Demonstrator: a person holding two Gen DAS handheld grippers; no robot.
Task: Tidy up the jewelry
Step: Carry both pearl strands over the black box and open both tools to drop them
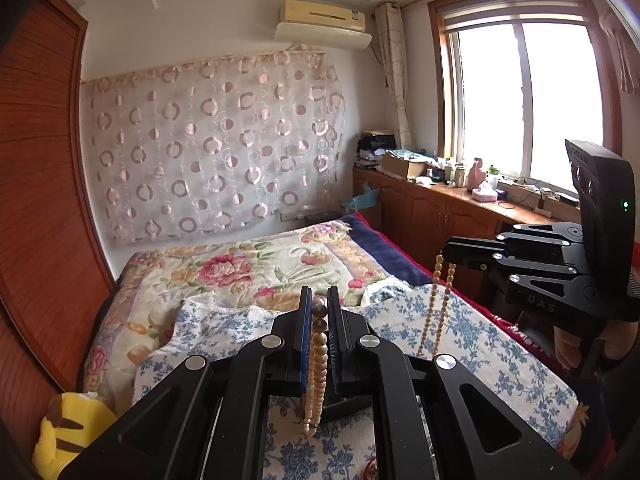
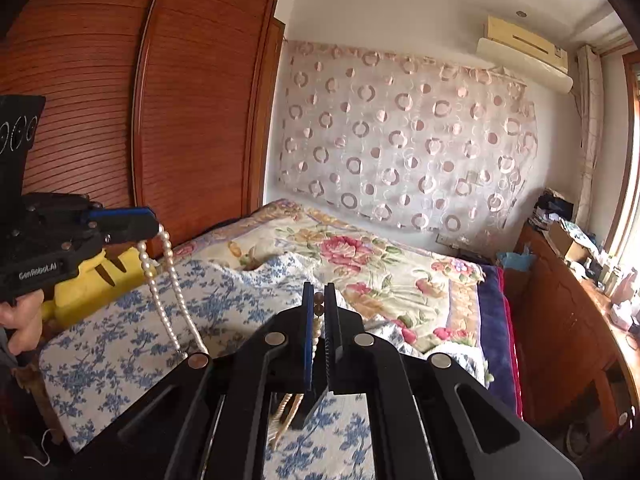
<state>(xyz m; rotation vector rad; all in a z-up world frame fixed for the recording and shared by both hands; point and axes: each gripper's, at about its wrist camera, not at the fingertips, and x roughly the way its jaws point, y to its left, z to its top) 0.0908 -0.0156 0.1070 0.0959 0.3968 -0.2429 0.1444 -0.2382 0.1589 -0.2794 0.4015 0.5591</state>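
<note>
My left gripper (image 1: 319,308) is shut on a white pearl necklace (image 1: 316,368), which hangs down between its fingers; in the right wrist view the same gripper (image 2: 154,226) holds the pearl necklace (image 2: 168,300) dangling above the blue floral cloth (image 2: 120,320). My right gripper (image 2: 319,300) is shut on a tan bead necklace (image 2: 317,320); in the left wrist view that gripper (image 1: 444,254) holds the tan bead necklace (image 1: 438,304) hanging over the bed's right side. Both necklaces are lifted; their lower ends are hidden behind the gripper bodies.
A bed with a floral quilt (image 1: 260,264) lies ahead, with the blue floral cloth (image 1: 460,320) over its near end. A yellow plush toy (image 1: 68,436) sits at the left by the wooden wardrobe (image 1: 36,200). A cluttered wooden cabinet (image 1: 440,208) runs under the window.
</note>
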